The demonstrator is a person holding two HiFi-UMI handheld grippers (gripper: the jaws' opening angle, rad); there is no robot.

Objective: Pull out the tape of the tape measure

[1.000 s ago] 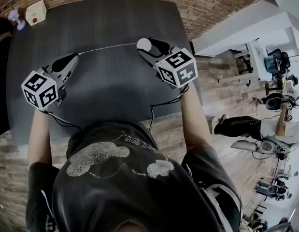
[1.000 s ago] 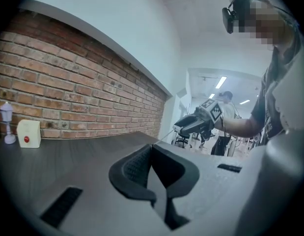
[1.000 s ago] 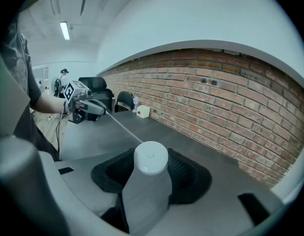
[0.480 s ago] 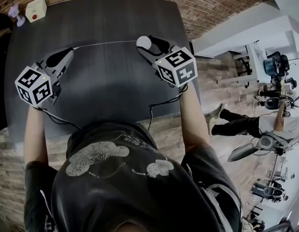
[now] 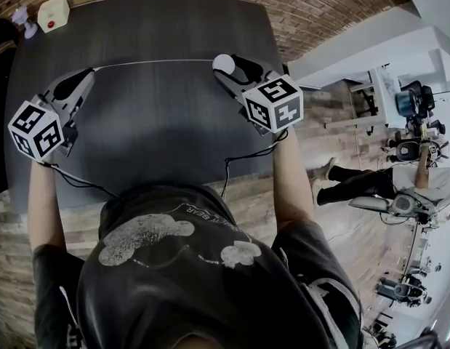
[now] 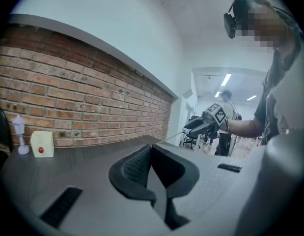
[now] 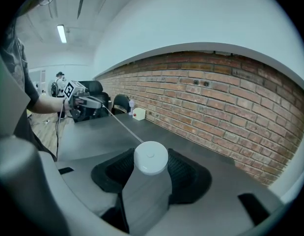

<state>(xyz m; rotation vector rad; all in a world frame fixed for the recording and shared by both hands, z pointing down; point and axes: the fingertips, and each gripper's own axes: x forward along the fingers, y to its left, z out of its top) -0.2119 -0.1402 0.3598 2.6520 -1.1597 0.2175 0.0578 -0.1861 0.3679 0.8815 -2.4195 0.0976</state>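
Note:
A round white tape measure [image 5: 223, 63] sits between the jaws of my right gripper [image 5: 228, 65], which is shut on its case [image 7: 151, 157]. Its thin tape [image 5: 152, 64] runs taut above the dark table [image 5: 159, 129] to my left gripper [image 5: 89, 73], shut on the tape's end. In the left gripper view the jaws [image 6: 152, 149] are pressed together, and the tape [image 6: 174, 136] leads off to the right gripper [image 6: 195, 128]. Seen from the right gripper, the tape [image 7: 121, 124] stretches toward the left gripper [image 7: 88, 101]. Both grippers hang above the tabletop.
A white box with a red button [image 5: 53, 13] and a small white object [image 5: 21, 22] stand at the table's far left corner by the brick wall [image 5: 304, 6]. The table's right edge [image 5: 283, 57] drops to wooden floor. People and equipment stand far right [image 5: 417, 144].
My left gripper has moved left and away from the right one, and the stretch of tape between them has grown longer. The right gripper has hardly shifted.

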